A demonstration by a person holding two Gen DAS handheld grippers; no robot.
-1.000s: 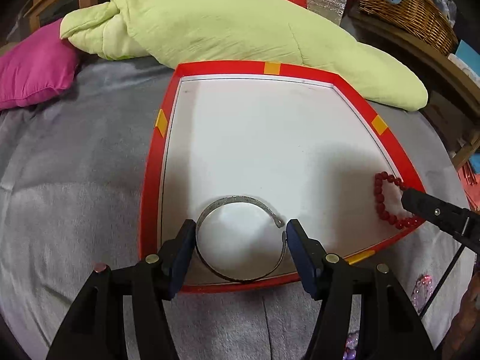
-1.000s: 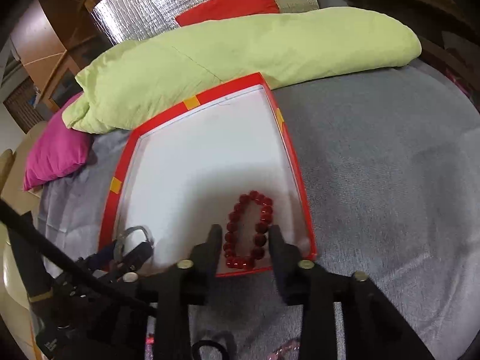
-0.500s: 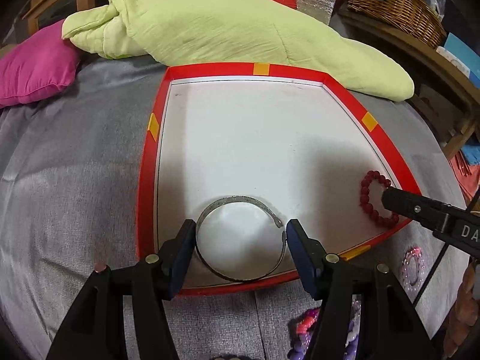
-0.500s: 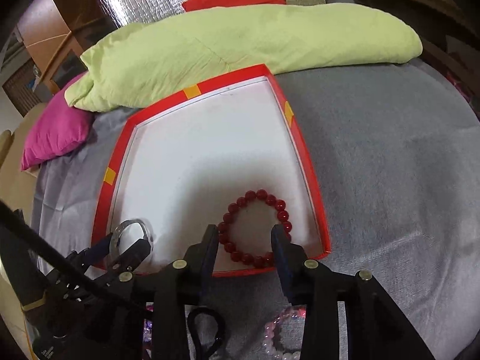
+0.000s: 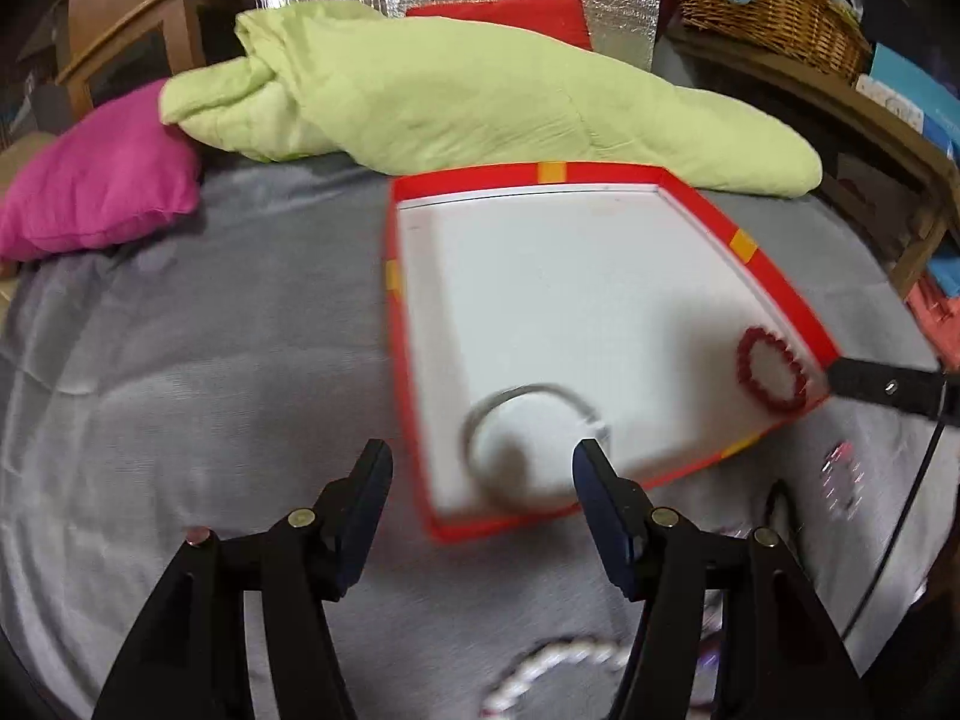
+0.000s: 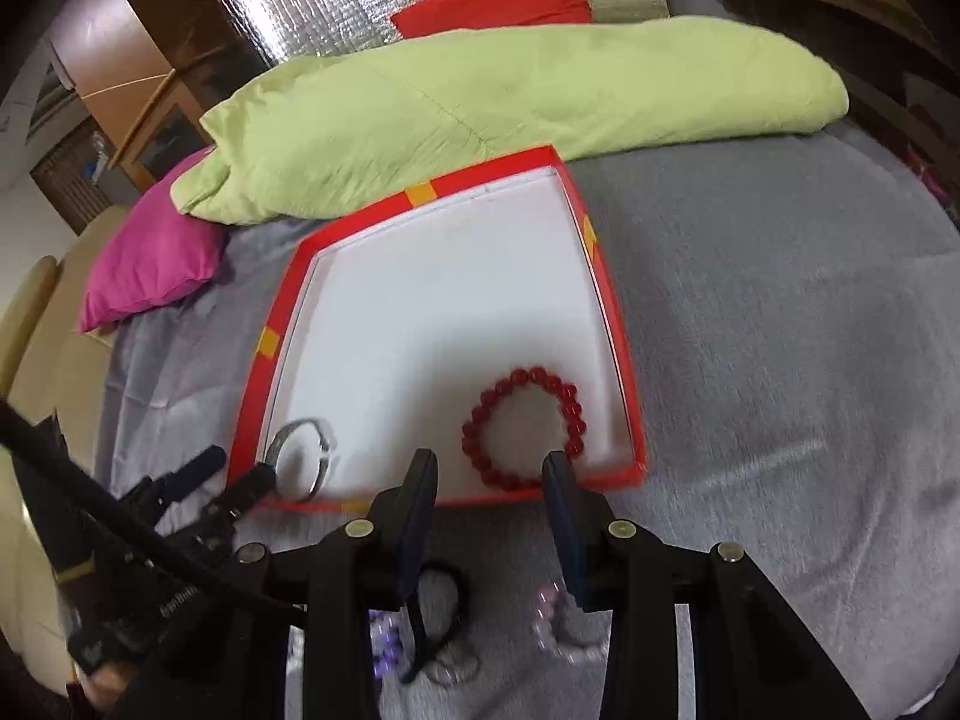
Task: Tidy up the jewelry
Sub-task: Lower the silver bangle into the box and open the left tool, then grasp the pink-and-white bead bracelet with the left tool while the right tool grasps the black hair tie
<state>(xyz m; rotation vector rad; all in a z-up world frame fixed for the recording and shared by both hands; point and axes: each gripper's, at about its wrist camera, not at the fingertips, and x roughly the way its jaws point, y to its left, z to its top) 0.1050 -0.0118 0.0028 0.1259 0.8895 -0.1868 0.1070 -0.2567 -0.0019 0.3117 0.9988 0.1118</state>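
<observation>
A red-rimmed white tray (image 5: 600, 171) (image 6: 480, 177) lies on a grey blanket. A silver bangle (image 5: 480, 414) (image 6: 324, 450) rests flat in its near left corner. A red bead bracelet (image 5: 744, 354) (image 6: 534, 373) rests in the near right corner. My left gripper (image 5: 480, 480) (image 6: 234, 474) hovers open and empty over the tray's near left edge, with the bangle just ahead of its right finger. My right gripper (image 6: 489, 468) is open and empty, its tips just short of the red bracelet. One right finger (image 5: 888, 387) shows in the left wrist view.
Loose on the blanket in front of the tray are a white bead bracelet (image 5: 552, 660), a pink bracelet (image 5: 840, 474), a black ring (image 6: 444, 588) and a pale bead bracelet (image 6: 558, 618). A green quilt (image 5: 480, 96) and a pink pillow (image 5: 96, 192) lie behind.
Both grippers have drawn back from the tray, the left one also shifting left of the bangle. The bangle and red bracelet stay where they lay; more loose jewelry has come into view.
</observation>
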